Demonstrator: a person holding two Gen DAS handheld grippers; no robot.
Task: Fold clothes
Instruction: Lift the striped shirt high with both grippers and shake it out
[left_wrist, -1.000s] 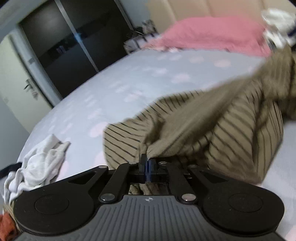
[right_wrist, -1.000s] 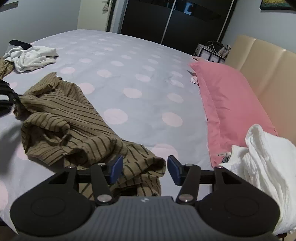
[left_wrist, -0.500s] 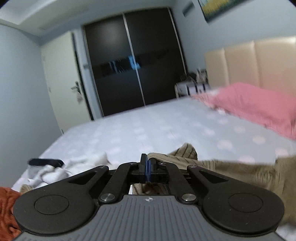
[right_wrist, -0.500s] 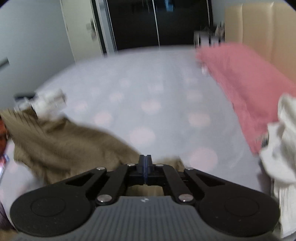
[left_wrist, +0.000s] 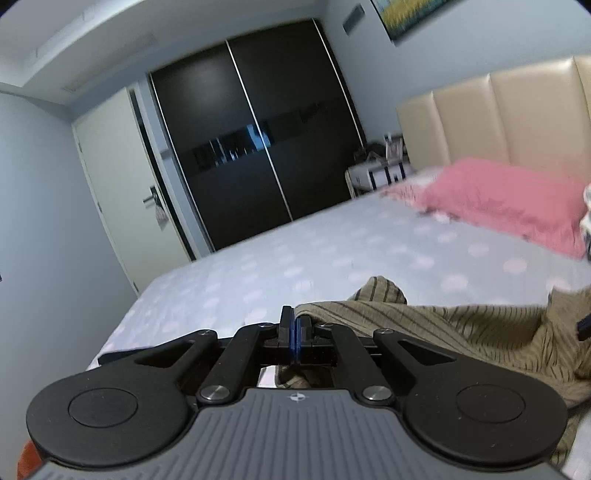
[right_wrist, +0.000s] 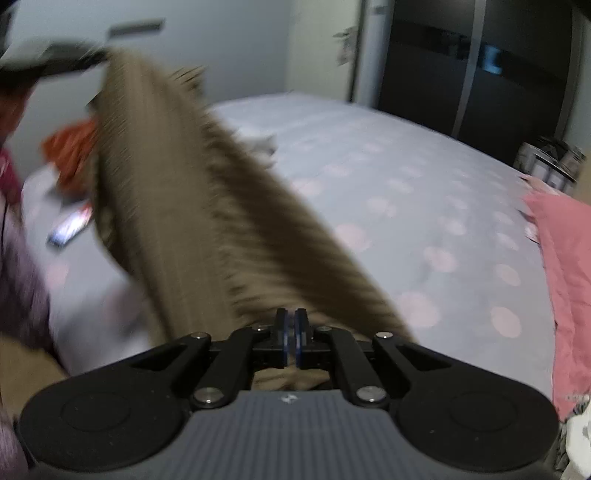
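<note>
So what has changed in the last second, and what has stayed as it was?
The right hand-held gripper, open a second ago, has shut on the striped shirt. Both grippers have lifted it off the bed. The left hand-held gripper stays clamped on the shirt; the pink pillow has not moved.

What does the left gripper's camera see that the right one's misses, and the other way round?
Only the left wrist view shows the beige headboard and a framed picture. Only the right wrist view shows an orange garment and a small flat object on the bed. Both show the striped brown garment, each gripper shut on it, the spotted bedsheet, pink pillow and dark wardrobe.
</note>
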